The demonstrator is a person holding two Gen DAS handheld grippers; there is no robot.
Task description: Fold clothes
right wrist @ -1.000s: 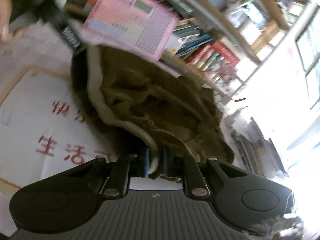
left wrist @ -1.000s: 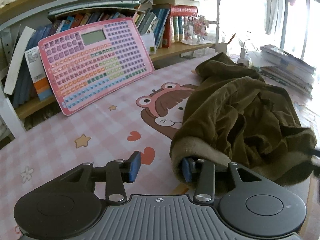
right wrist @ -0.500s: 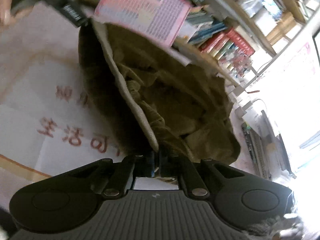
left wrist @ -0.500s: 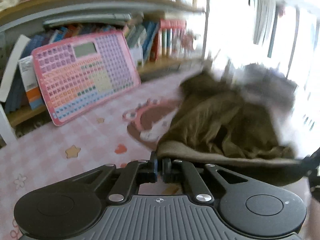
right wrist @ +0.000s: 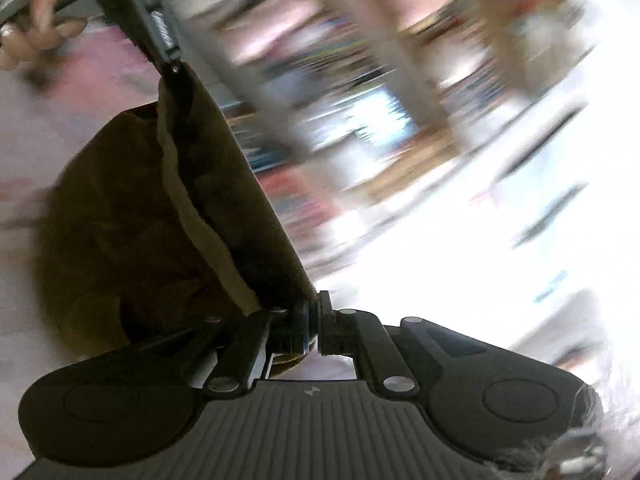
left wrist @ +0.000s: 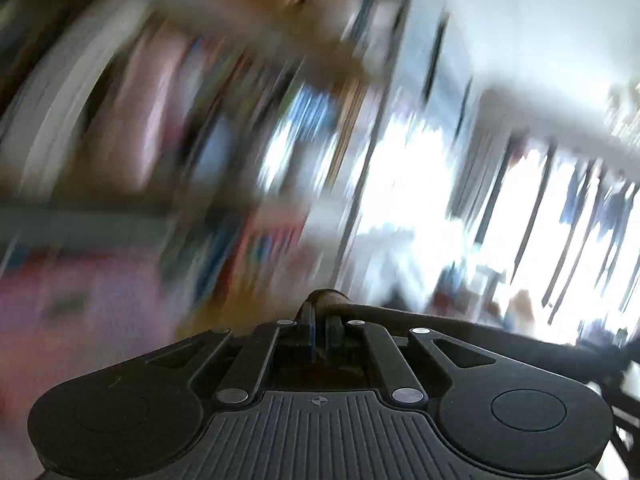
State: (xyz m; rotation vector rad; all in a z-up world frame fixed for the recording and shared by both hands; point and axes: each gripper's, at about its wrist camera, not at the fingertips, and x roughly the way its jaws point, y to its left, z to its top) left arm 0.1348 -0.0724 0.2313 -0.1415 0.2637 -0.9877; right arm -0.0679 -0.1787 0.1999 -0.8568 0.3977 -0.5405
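Two grippers each pinch one stretched hem. Nearest in the right wrist view, the right gripper has its fingers nearly together on the pale-lined edge of the brown garment, which bulges out to the left of those fingers and runs away from them up to the left gripper, gripped by a hand. From the left wrist view, the left gripper is clamped on the beige hem, cloth trailing off rightward. Beyond both, the bookshelf is only a blur.
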